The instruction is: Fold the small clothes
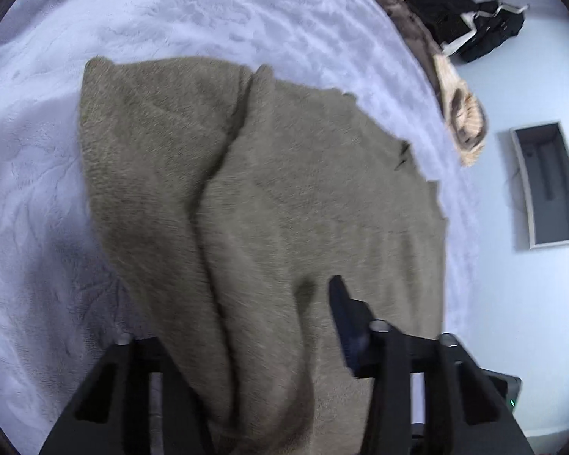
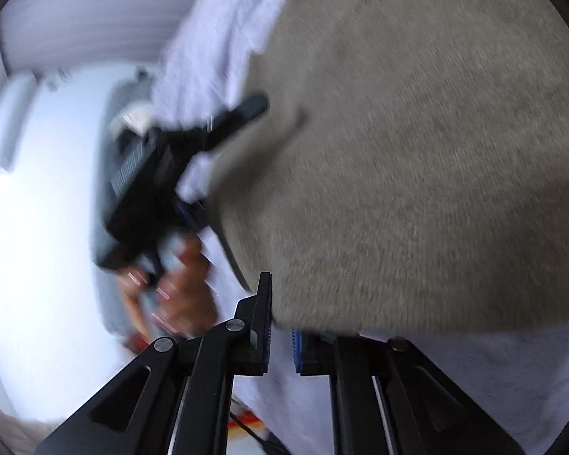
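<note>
An olive-brown fuzzy garment [image 1: 284, 174] lies spread on a lavender fleece blanket [image 1: 163, 15], with a long fold down its middle. My left gripper [image 1: 277, 295] is shut on the garment's near edge. Its right finger [image 1: 341, 303] shows on top of the cloth, and the other finger is hidden beneath it. In the right wrist view the garment [image 2: 417, 159] fills the upper right. My right gripper [image 2: 282, 311] is shut on its lower edge, with the cloth over the blue-padded finger [image 2: 297, 352]. A hand [image 2: 182, 288] holds the left gripper [image 2: 208, 136] at the garment's left edge.
A brown and cream garment [image 1: 459, 106] hangs over the bed's far right edge. Black clothing [image 1: 478, 26] and a grey open box [image 1: 550, 185] lie on the pale floor beyond. The blanket [image 2: 474, 371] runs under the right gripper.
</note>
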Demonstrator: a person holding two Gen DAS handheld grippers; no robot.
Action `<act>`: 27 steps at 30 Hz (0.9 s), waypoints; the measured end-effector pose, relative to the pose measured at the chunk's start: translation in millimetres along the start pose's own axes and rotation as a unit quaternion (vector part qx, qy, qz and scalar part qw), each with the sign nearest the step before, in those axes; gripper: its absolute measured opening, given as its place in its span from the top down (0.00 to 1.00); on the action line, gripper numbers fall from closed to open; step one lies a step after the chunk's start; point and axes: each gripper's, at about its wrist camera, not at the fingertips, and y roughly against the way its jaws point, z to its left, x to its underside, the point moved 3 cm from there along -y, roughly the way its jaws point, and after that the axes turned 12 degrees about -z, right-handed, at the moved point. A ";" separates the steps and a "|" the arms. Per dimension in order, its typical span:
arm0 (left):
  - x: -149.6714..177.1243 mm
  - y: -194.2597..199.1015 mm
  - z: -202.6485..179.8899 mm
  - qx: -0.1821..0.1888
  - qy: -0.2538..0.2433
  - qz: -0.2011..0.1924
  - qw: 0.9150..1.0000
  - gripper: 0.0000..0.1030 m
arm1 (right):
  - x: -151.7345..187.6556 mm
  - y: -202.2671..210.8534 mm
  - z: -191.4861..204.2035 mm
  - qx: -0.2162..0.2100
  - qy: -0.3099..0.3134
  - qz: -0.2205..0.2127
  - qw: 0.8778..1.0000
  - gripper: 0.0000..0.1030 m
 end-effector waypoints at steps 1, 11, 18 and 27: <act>1.5 -2.2 1.3 -0.009 -0.004 0.006 1.000 0.64 | 5.0 -0.2 -0.9 0.016 0.014 0.019 1.000 0.87; 0.9 21.3 -34.4 -0.053 -0.061 -0.040 0.996 0.80 | -78.8 85.4 -16.7 0.120 0.097 -0.132 0.979 0.91; -6.6 35.5 -114.3 -0.014 -0.093 -0.065 0.993 0.80 | -99.3 28.4 -47.9 0.162 0.122 -0.094 0.975 0.96; 18.5 -45.1 -246.3 -0.015 -0.204 -0.033 0.978 0.80 | -107.2 58.3 -79.7 0.027 -0.006 -0.130 0.991 0.97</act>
